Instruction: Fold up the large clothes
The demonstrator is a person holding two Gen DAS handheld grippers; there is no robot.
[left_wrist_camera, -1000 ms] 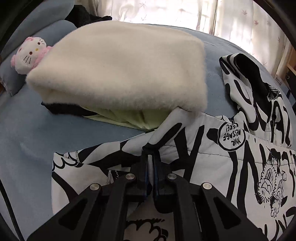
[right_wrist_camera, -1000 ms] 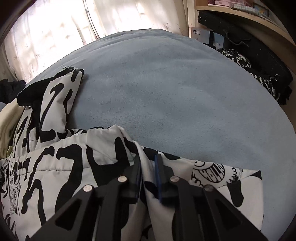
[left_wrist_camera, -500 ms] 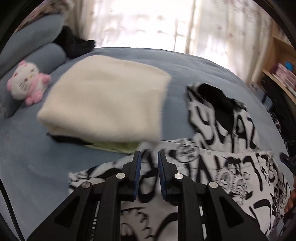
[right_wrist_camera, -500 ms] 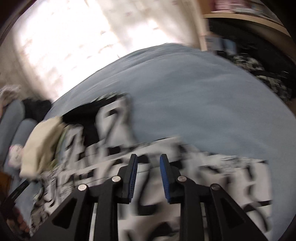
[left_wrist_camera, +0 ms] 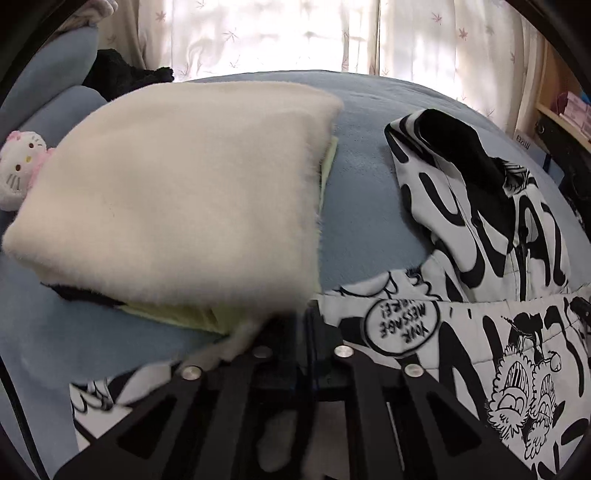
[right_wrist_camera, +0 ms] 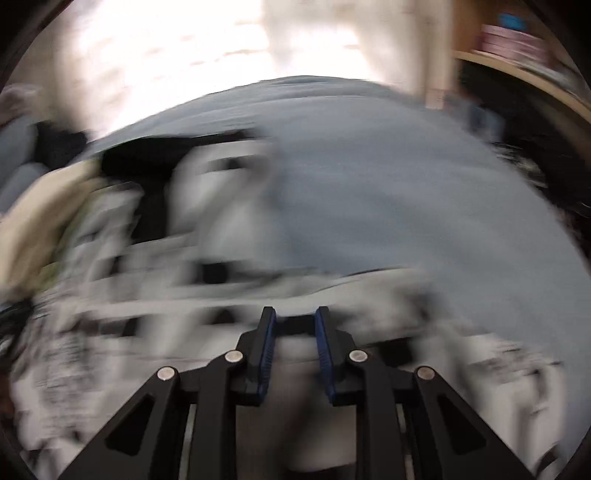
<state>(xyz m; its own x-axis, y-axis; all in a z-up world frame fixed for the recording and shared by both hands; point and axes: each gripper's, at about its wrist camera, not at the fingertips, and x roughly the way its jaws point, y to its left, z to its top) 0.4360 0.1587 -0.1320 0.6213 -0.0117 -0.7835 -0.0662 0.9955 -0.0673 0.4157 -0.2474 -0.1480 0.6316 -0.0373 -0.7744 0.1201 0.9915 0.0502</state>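
**Left wrist view: printed jacket spread on bed beside folded stack**

Left wrist camera looks down on a black-and-white graphic-print jacket (left_wrist_camera: 480, 332) lying across a blue bed (left_wrist_camera: 365, 206), its hood end reaching up toward the curtained window (left_wrist_camera: 295, 33). The left hand-held gripper (left_wrist_camera: 306, 325) has just drawn its jaws together at the jacket's near edge; blur hides whether any cloth is caught between them. Just to the left, a folded cream fleece (left_wrist_camera: 177, 192) sits on top of a pale green garment (left_wrist_camera: 184, 314), the corner of the pile touching the jacket. A white-and-pink plush cat (left_wrist_camera: 18, 170) rests against a blue pillow (left_wrist_camera: 48, 110) at the far left.

From the right wrist camera, heavily smeared, the right hand-held gripper (right_wrist_camera: 293, 325) hangs over the jacket (right_wrist_camera: 147, 295) with its blue pads (right_wrist_camera: 267, 350) a little apart after narrowing; nothing sits clearly between them. A wooden shelf (right_wrist_camera: 517, 70) shows at upper right.
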